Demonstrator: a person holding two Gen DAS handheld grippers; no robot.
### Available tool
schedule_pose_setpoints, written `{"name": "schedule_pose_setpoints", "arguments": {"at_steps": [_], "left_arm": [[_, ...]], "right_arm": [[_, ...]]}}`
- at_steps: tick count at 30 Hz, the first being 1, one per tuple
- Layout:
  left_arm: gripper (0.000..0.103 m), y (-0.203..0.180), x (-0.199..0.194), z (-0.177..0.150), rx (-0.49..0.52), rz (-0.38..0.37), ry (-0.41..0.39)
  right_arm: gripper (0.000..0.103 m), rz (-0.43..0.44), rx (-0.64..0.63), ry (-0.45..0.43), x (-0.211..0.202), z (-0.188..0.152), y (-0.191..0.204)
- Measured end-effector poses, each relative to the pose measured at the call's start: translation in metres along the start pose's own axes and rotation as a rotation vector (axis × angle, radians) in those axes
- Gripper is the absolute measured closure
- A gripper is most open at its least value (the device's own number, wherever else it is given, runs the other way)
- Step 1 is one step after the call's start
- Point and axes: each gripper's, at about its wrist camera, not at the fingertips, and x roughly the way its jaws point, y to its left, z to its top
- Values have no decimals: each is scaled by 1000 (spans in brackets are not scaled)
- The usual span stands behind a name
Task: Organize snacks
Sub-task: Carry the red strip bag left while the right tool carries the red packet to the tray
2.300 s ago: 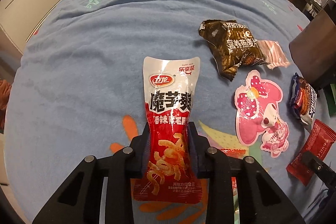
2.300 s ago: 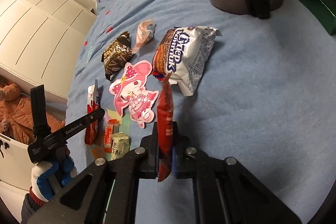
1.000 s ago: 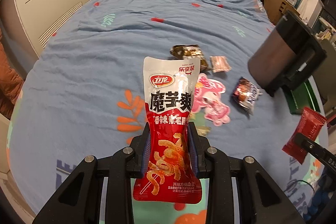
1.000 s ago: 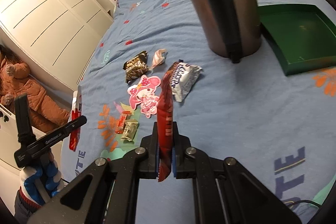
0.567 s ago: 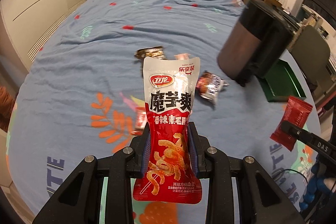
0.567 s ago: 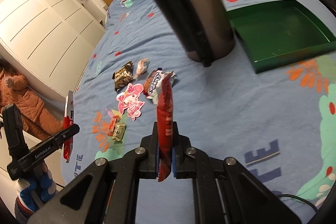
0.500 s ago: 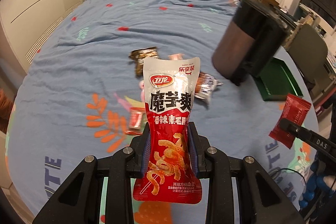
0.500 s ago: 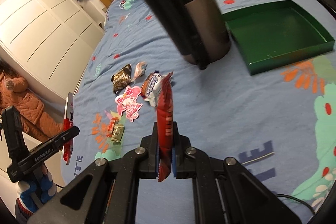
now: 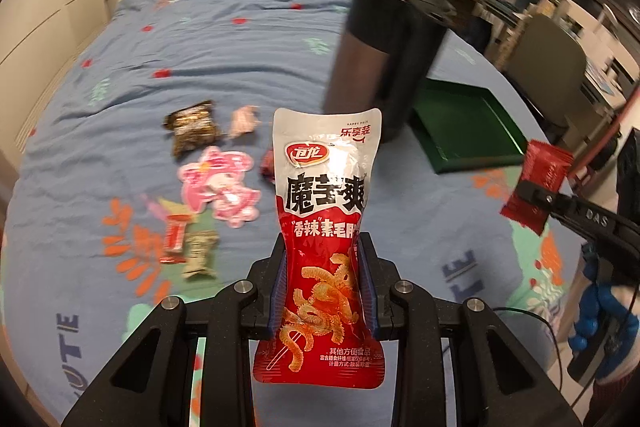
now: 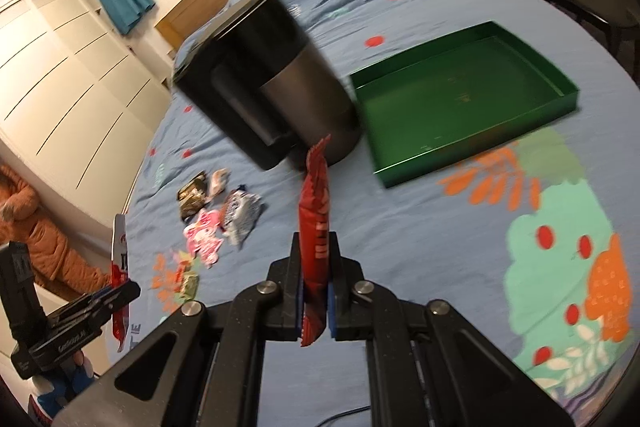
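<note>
My left gripper (image 9: 324,283) is shut on a tall red and white snack pouch (image 9: 326,211) and holds it upright above the bed. My right gripper (image 10: 315,291) is shut on a small red snack packet (image 10: 316,211), seen edge-on, also in the air; it shows in the left wrist view (image 9: 538,183) at the right. An empty green tray (image 10: 472,155) lies on the blue bedspread beside a dark cylindrical bin (image 10: 280,83). Several loose snacks lie left of the bin: a brown packet (image 9: 194,131), a pink character packet (image 9: 220,183), a silver-blue packet (image 10: 242,215).
The bin (image 9: 384,47) stands between the loose snacks and the tray (image 9: 468,143). Two small packets (image 9: 188,243) lie near the bed's front. White wardrobes (image 10: 60,67) line the left side, a chair (image 9: 556,67) and desk stand at the right. A cable (image 9: 520,311) runs near the bed edge.
Both grippers have risen and pulled back from the bed, each holding its packet. The view has swung right, bringing the bin and green tray into fuller view.
</note>
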Motion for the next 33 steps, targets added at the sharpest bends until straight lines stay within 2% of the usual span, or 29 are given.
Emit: {"name": "schedule_pose_setpoints", "arguments": {"at_steps": [11, 18, 23, 30, 33], "left_arm": [[76, -82, 35, 26, 146, -65, 62], [76, -140, 76, 60, 231, -116, 90], [76, -175, 109, 88, 274, -128, 90], [76, -198, 164, 120, 258, -132, 97], [76, -200, 191, 130, 243, -124, 113]], "right_arm": [[103, -98, 9, -32, -11, 36, -61], [103, -176, -31, -56, -1, 76, -94], [103, -199, -29, -80, 13, 103, -114], [103, -251, -16, -151, 47, 137, -135], [103, -304, -33, -150, 67, 146, -144]]}}
